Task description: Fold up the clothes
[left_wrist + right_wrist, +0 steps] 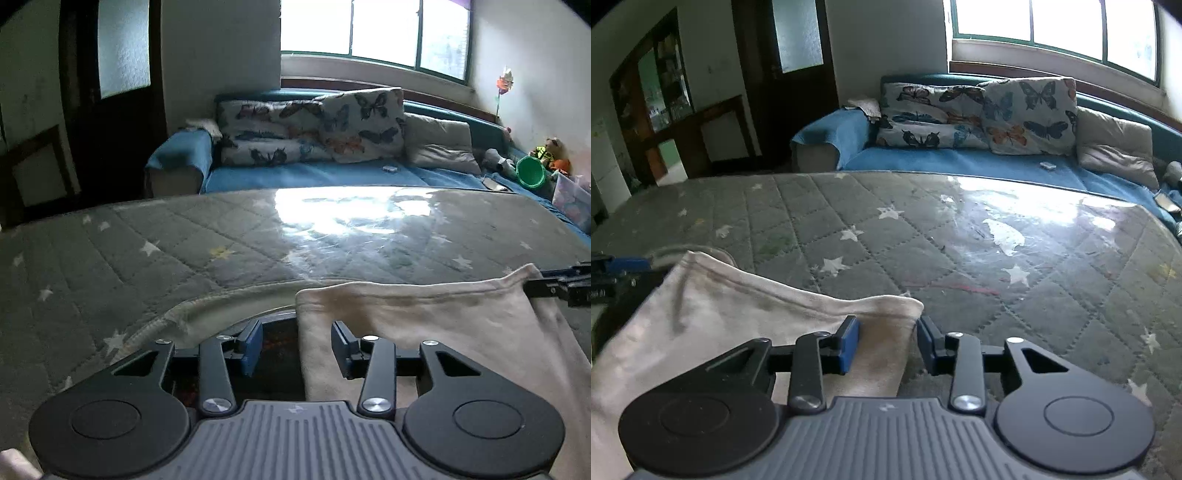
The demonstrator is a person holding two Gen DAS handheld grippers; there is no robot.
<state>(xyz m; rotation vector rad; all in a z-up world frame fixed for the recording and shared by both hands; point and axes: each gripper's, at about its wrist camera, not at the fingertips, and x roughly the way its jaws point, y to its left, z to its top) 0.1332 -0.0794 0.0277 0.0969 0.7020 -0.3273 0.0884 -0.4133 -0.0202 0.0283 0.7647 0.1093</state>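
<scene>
Nearest in the left wrist view, the left hand-held gripper (297, 349) has its jaws apart by a moderate gap, and the left edge of the beige garment (424, 332) lies between them, near the right pad, without being pressed. In the right wrist view, the right hand-held gripper (888, 345) is also parted, somewhat narrower, and the right corner of the same garment (738, 314) sits loose in the gap between the two blue pads (no pad seems to squeeze the cloth). The garment lies flat at the near edge of the tabletop (147, 240), with its upper hem running across from one gripper to the other; each gripper appears at the edge of the other's view. A second pale hem (207, 310) with a stitched border curves out from under the garment on the left side. The tabletop carries a grey quilted cover with white stars, under a clear sheet that reflects the window light. Behind the tabletop stands a blue sofa (960, 158) with two butterfly cushions (979, 114) and a plain beige cushion (1115, 151); a small pale object lies on its seat. At the far right end of the sofa is a green bucket (530, 171) among some toys. Farther back there are a large window (373, 29) and a dark wooden door (790, 74).
</scene>
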